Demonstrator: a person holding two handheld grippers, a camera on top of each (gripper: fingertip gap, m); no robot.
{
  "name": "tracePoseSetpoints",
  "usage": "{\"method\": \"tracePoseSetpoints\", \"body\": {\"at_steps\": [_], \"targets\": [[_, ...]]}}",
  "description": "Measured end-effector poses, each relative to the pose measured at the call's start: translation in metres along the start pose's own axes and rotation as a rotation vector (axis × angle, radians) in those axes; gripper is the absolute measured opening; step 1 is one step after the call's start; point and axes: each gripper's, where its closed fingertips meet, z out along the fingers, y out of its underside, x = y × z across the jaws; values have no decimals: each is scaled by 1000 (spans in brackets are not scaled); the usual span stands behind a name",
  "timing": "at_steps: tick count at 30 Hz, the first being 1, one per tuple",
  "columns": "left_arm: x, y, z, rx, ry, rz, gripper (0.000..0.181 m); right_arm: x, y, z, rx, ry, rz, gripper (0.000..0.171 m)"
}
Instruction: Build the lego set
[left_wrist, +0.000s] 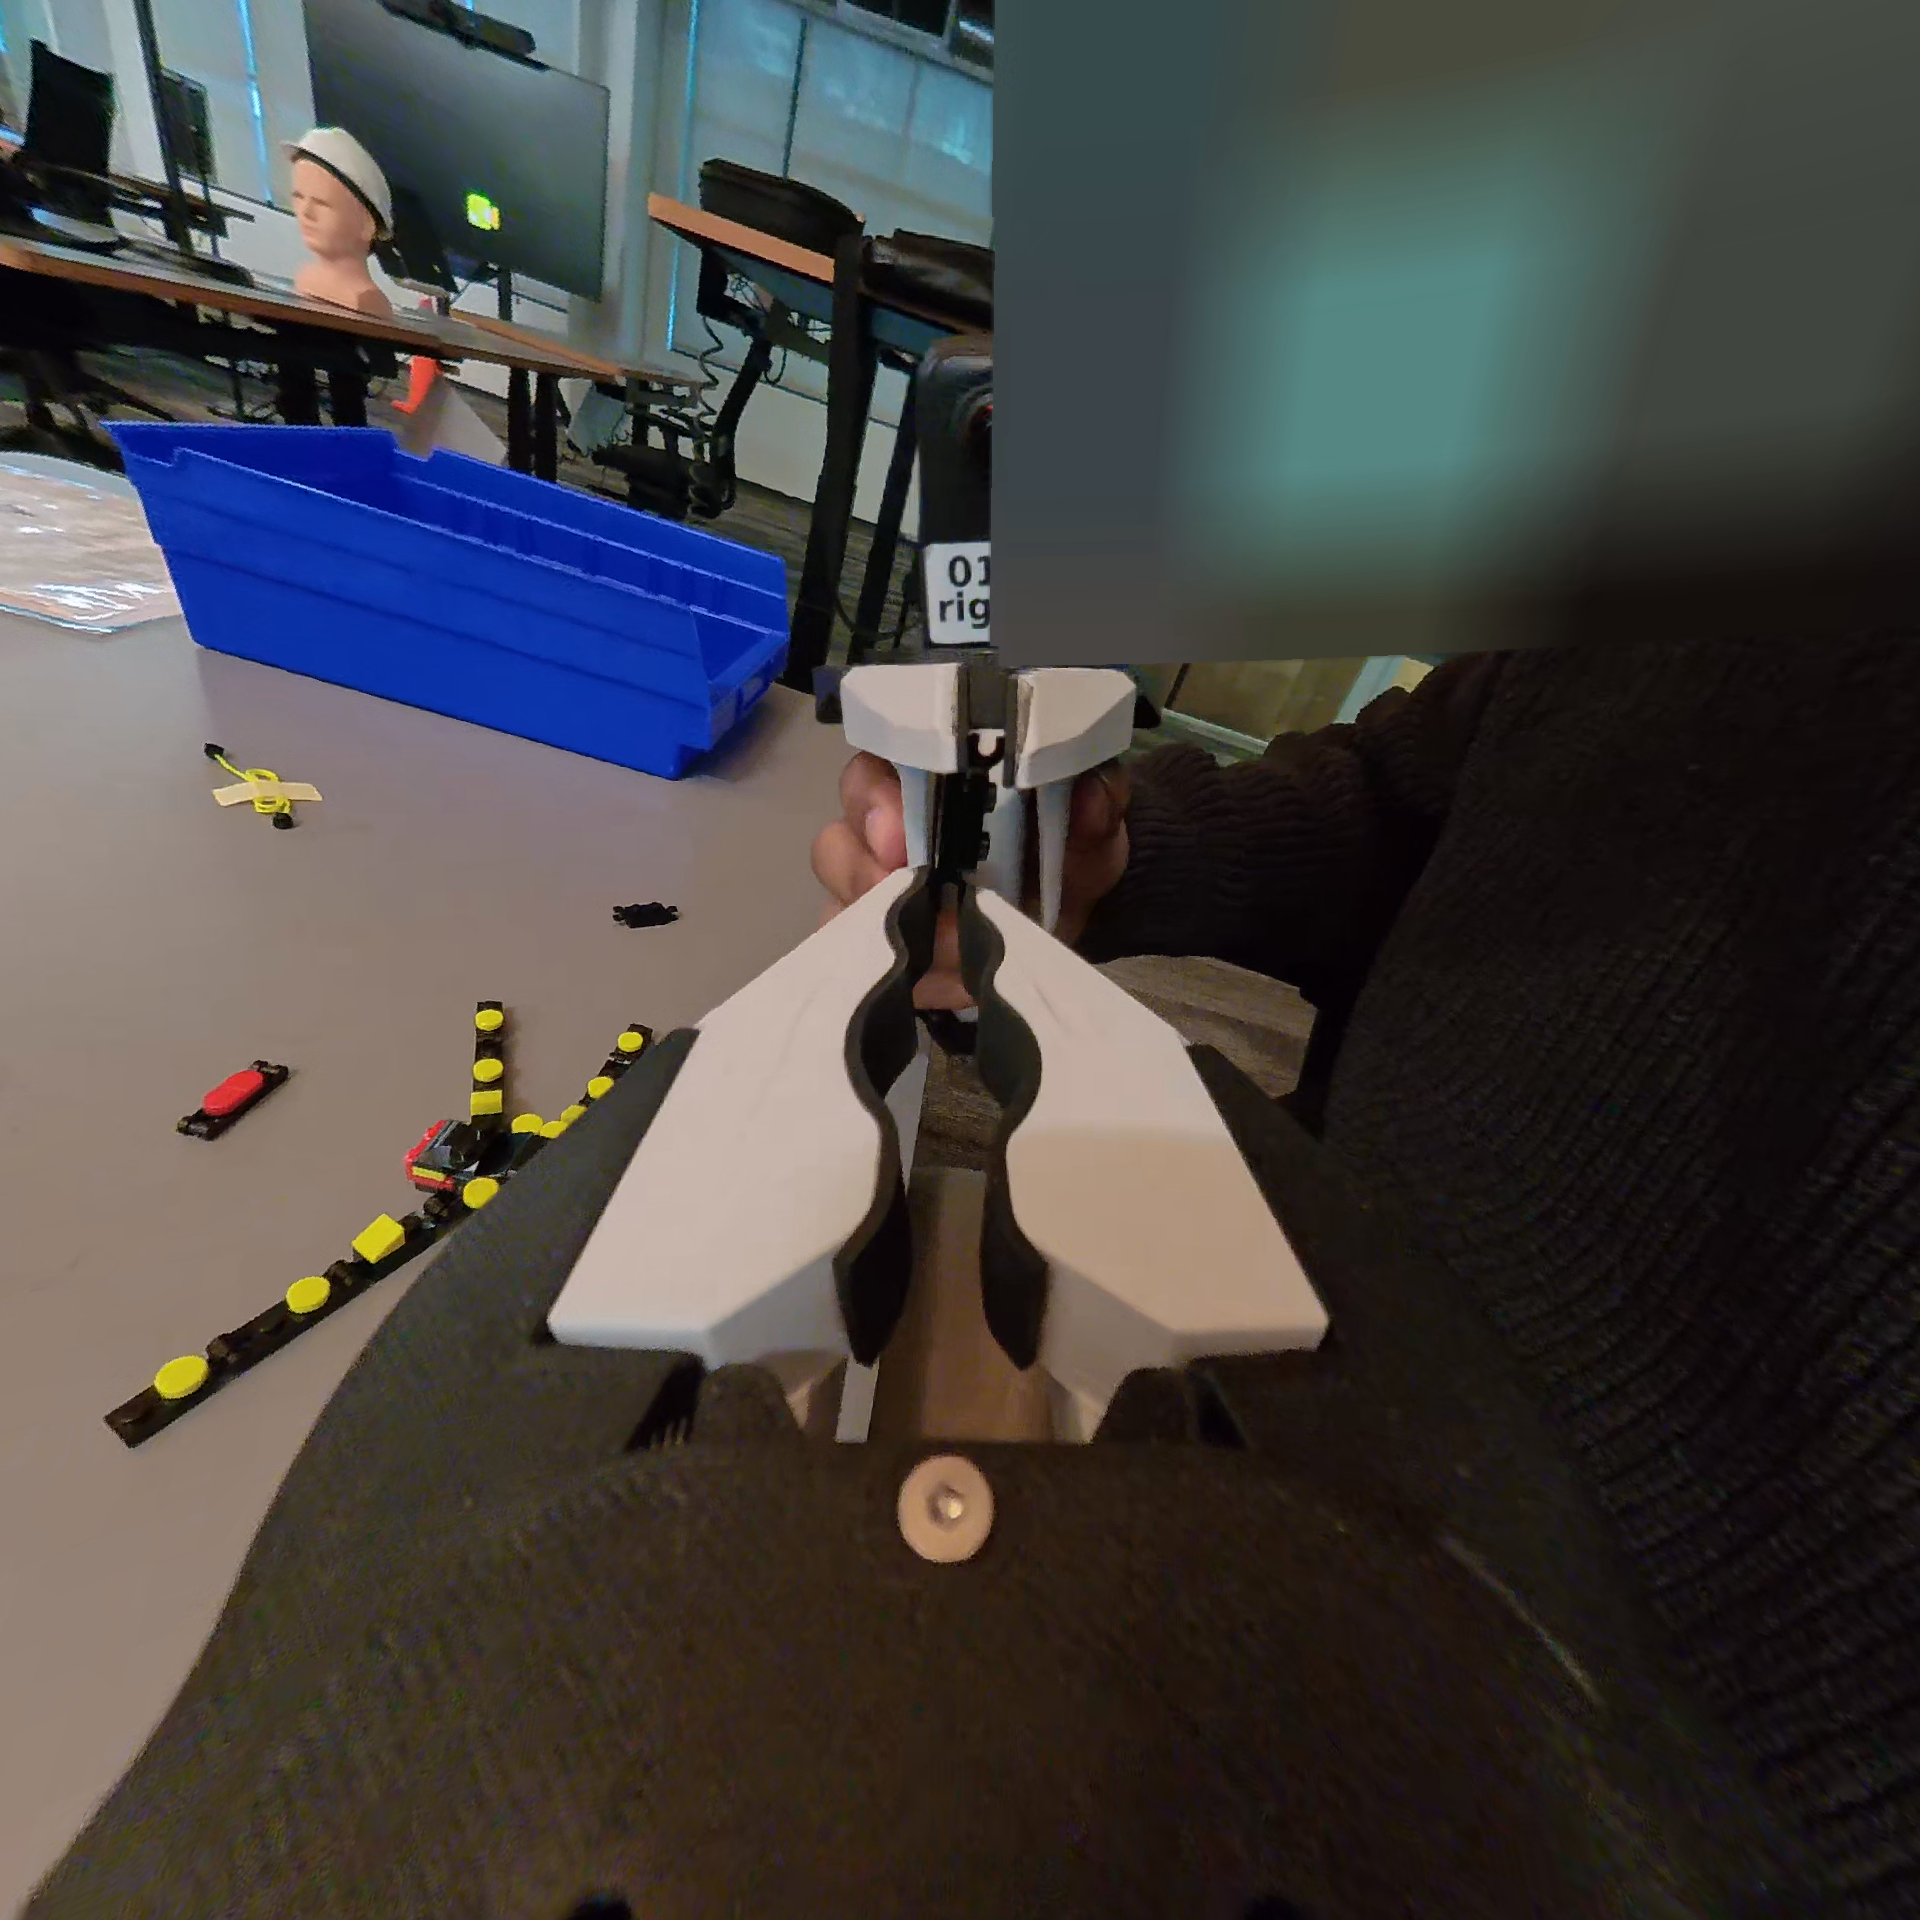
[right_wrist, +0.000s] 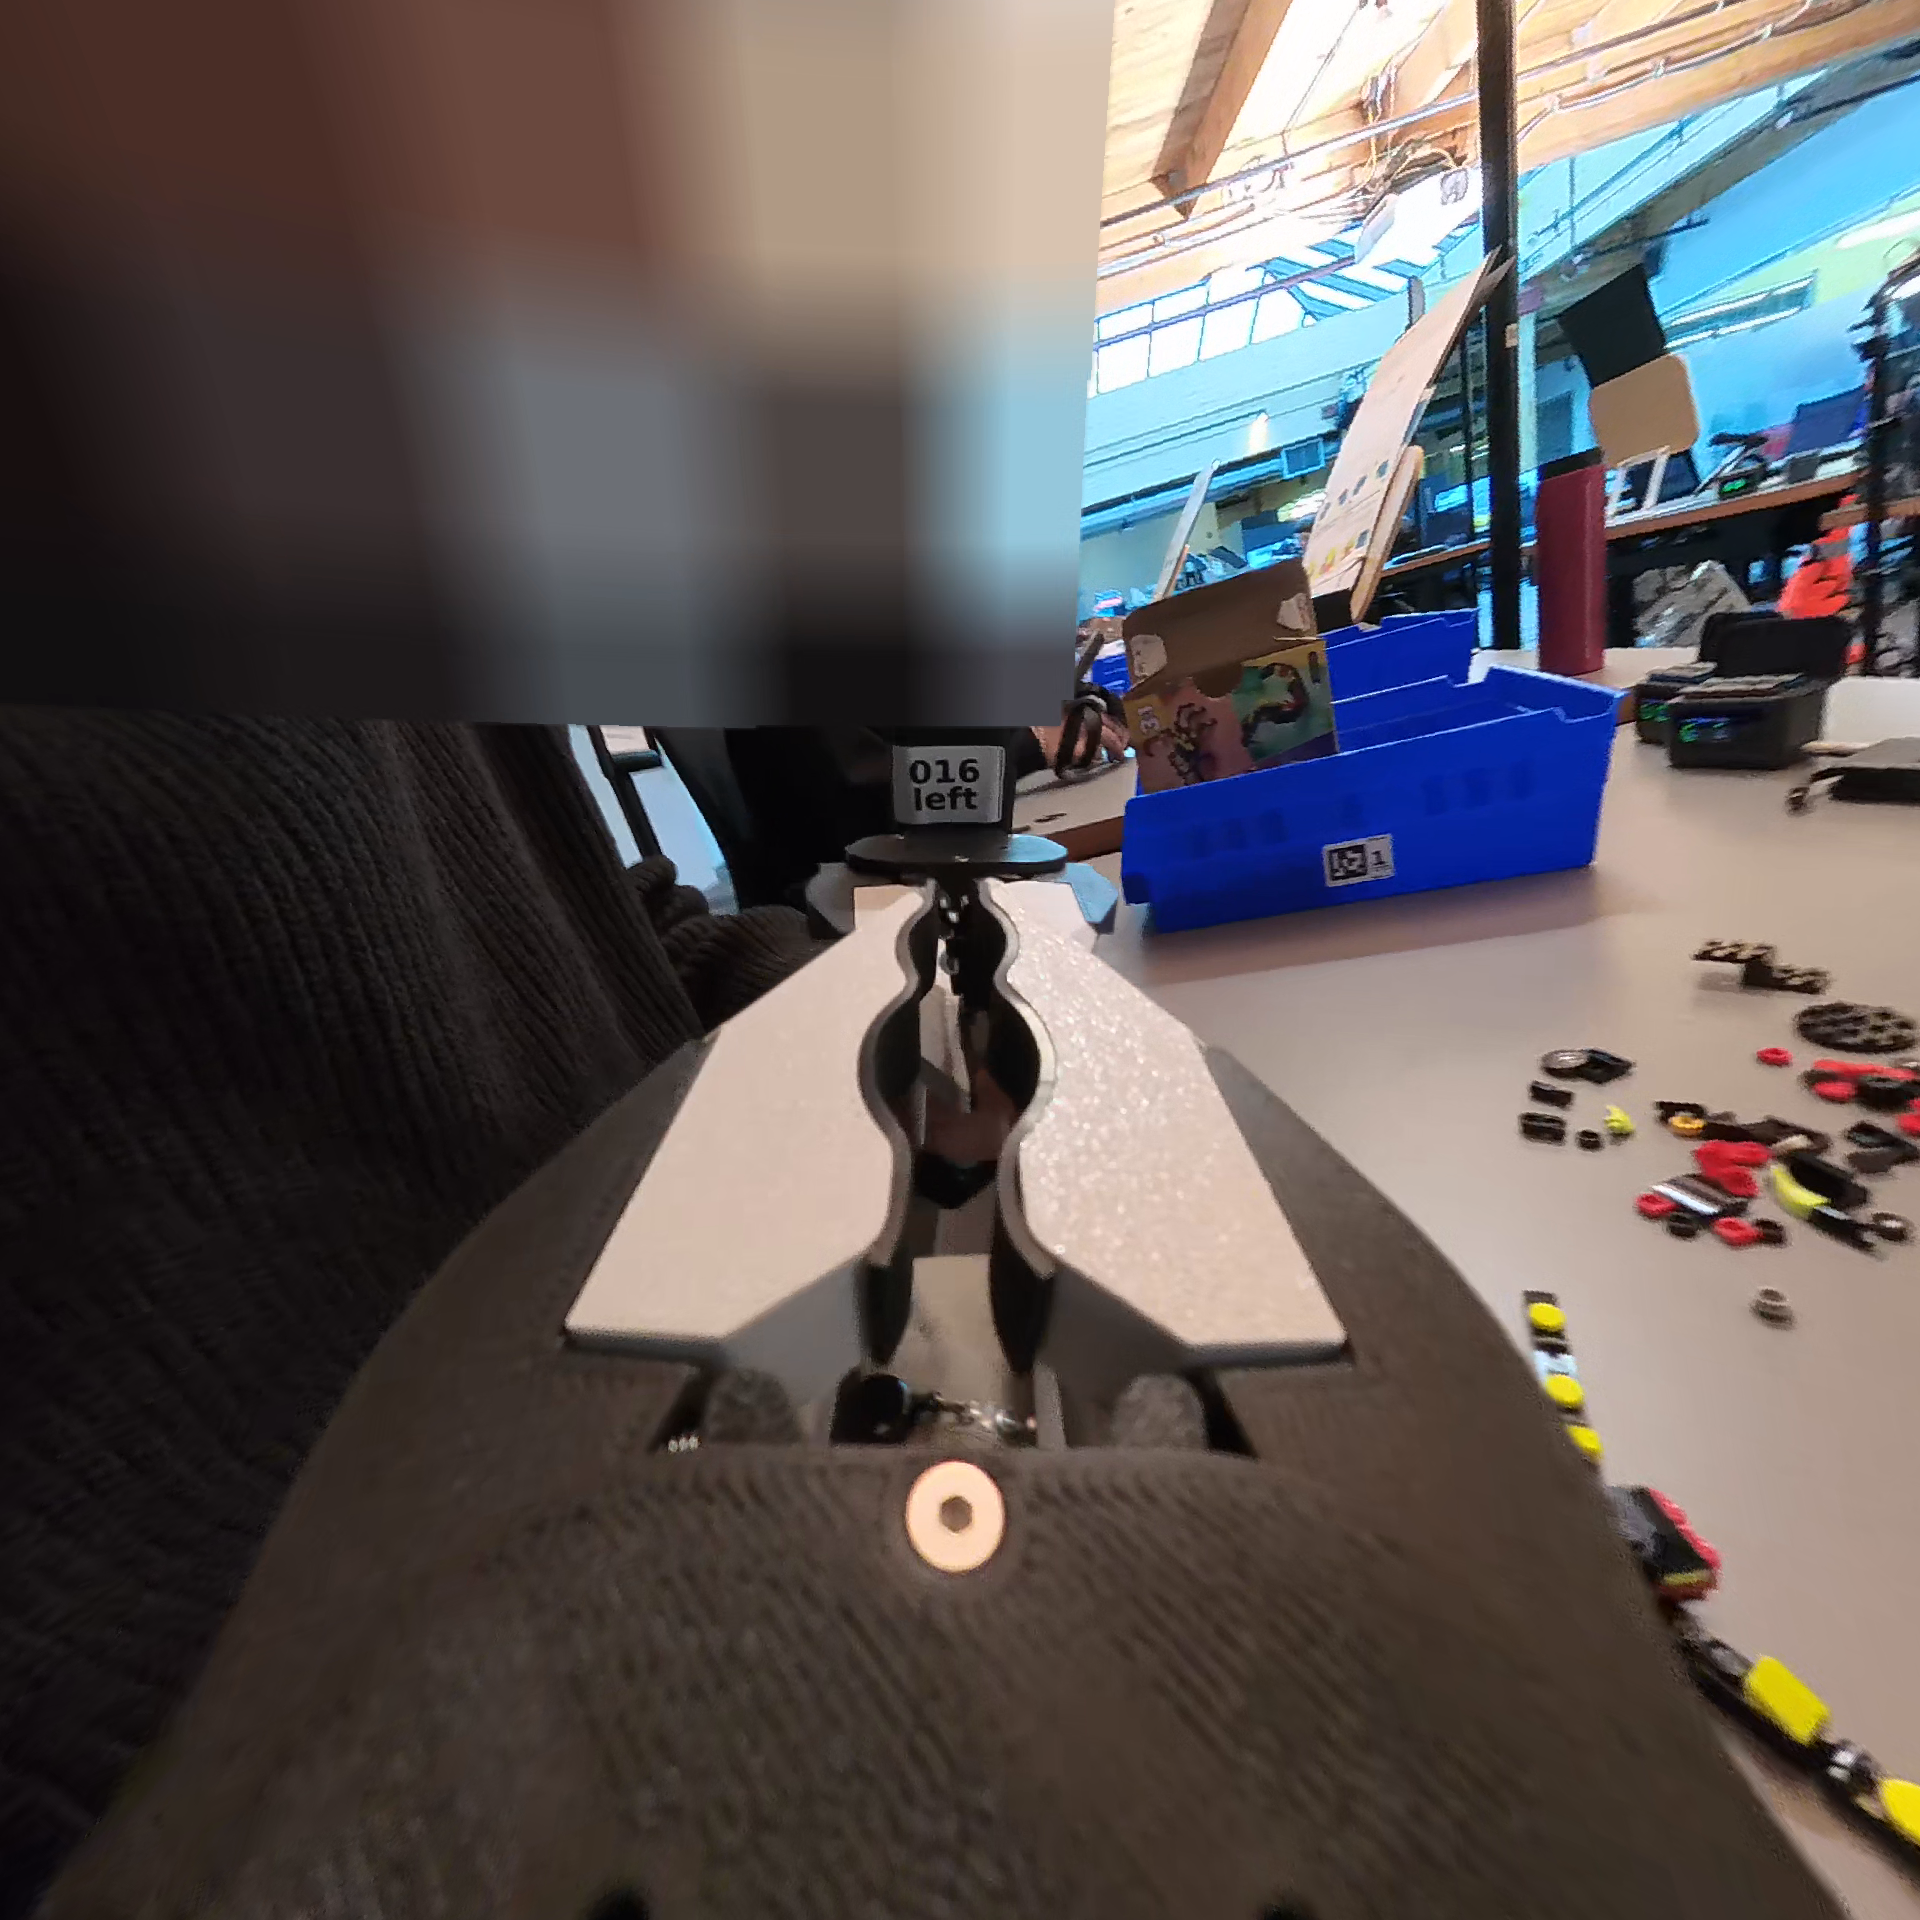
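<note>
Black and slim, a small lego piece is being pinched between the two grippers, which are meeting tip to tip above the person's lap, just off the edge of the grey table. The left gripper is closing its white fingers on the lower end of the piece, and the right gripper is clamping the upper end from the opposite side (a hand is wrapping around it behind). In the right wrist view the right gripper is pressing its tips together on the same black piece. On the table, long black lego strips with yellow studs are lying near a red-and-black lego piece, with a blue bin standing farther back. Loose red, black and yellow lego parts are lying scattered beside another blue bin holding a cardboard box.
</note>
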Motion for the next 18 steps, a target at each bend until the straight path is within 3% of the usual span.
{"method": "tracePoseSetpoints", "body": {"at_steps": [10,18], "targets": [[-3,-2,-1,7,8,-75,0,-2,1,3,-45,55,-152,2],[-16,-11,-8,54,-31,-134,0,-14,13,8,-155,68,-387,0]]}}
